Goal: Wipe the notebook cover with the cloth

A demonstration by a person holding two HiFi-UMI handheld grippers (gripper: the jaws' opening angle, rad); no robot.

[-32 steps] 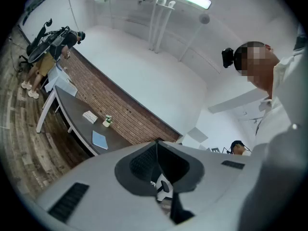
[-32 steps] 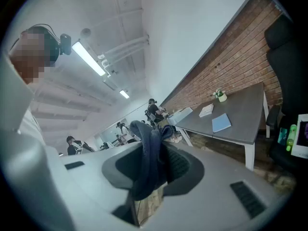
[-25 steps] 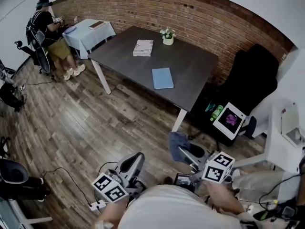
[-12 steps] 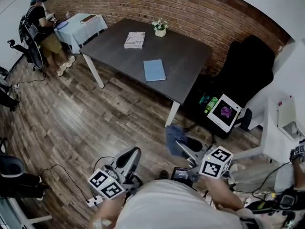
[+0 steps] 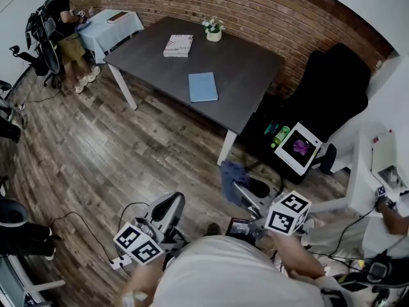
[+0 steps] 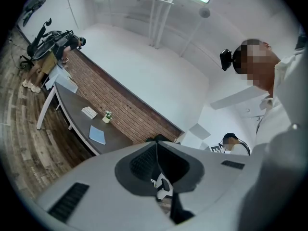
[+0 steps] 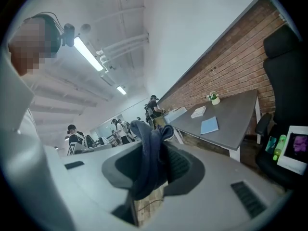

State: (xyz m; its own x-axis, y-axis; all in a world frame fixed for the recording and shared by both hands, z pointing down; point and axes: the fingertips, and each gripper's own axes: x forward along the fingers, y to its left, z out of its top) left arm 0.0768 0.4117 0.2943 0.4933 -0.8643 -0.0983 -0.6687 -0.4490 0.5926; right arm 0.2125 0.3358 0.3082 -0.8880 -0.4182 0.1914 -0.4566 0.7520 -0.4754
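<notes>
not at the table yet. right gripper is clamped on the dark blue crumpled cloth; in the right gripper view the cloth bunches between the jaws, pokes out past the tips and hangs a tail below. left gripper has its jaws pressed together with nothing in them, held low by my body

the thin light-blue notebook lies flat and closed on the dark grey rectangular table, toward the near edge, well apart from both grippers, with wood floor in between. a white patterned book and a small white potted plant sit further back on the same table, clear of the notebook

my read on doing it well: walk in to the near long edge and bring the right down so the loose wad of cloth, not the jaw tips, meets the cover. the cloth is bunched, so the contact patch will be small; use several overlapping passes along the length. the notebook looks light and will probably slide, so I'd pin a corner with the closed left tips first and stroke away from that corner. grip must be firm or the cloth could drag out
</notes>
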